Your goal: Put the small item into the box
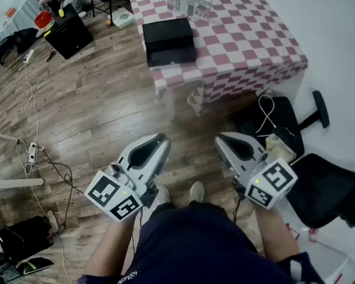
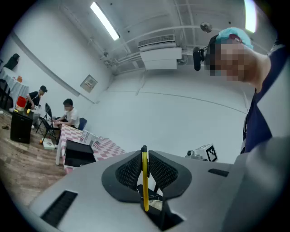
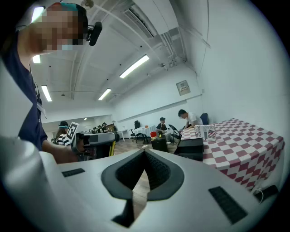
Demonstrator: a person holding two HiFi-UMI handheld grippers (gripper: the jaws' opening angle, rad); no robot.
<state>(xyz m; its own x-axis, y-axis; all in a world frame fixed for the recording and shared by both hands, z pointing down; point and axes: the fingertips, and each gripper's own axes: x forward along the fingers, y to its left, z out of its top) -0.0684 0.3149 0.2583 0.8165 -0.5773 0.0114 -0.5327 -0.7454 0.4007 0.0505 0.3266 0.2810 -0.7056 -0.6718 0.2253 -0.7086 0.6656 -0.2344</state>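
Standing well back from the checkered table [image 1: 247, 35], w/ both grippers held low on its near side. Got the thin yellow item [image 2: 144, 181] pinched edge-on in the left gripper [image 1: 159, 139], pads tight on it, so well apart from the table. Holding the right gripper [image 1: 219, 139] closed too, tips touching, w/o anything in it. Can see the black box [image 1: 168, 41] sitting at the table's front left corner, w/ a flag-print packet [image 1: 188, 3] just behind it, nearer the table's far edge.

Wood floor [image 1: 93, 111] with cables [image 1: 33, 151] left; checkered table [image 1: 248, 41] far, black chairs [image 1: 334, 194] right, white walls [image 2: 181, 113], strip lights [image 2: 105, 21].
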